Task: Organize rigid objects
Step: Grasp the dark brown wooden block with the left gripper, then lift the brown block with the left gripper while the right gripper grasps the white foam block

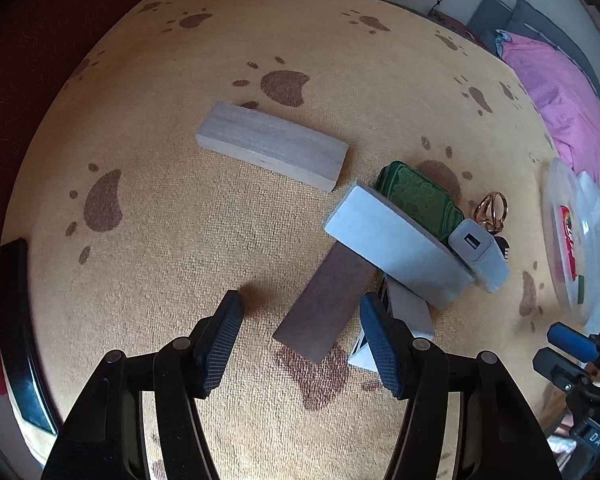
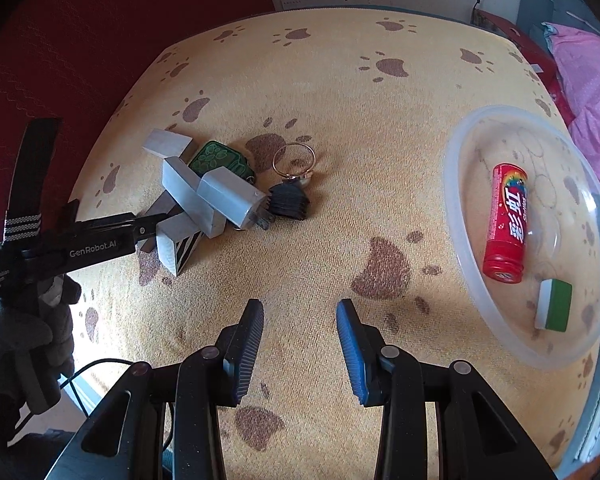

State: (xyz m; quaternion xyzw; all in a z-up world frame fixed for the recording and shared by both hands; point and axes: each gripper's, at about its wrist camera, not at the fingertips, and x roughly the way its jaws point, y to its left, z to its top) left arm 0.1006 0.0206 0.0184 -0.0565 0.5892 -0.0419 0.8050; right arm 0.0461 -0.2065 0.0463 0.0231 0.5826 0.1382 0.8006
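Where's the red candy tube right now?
In the right wrist view, the red candy tube lies inside the clear plastic bowl at right, just above a green-and-white block.

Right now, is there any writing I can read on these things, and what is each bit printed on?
"GenRobot.AI": on the left gripper, along its black body.
"彩虹": on the red tube lying in the clear bowl; the smaller print beside it is too blurred.
Small white lines on the gripper's handle: too small to read.
"DAS": cut off, on the right gripper.
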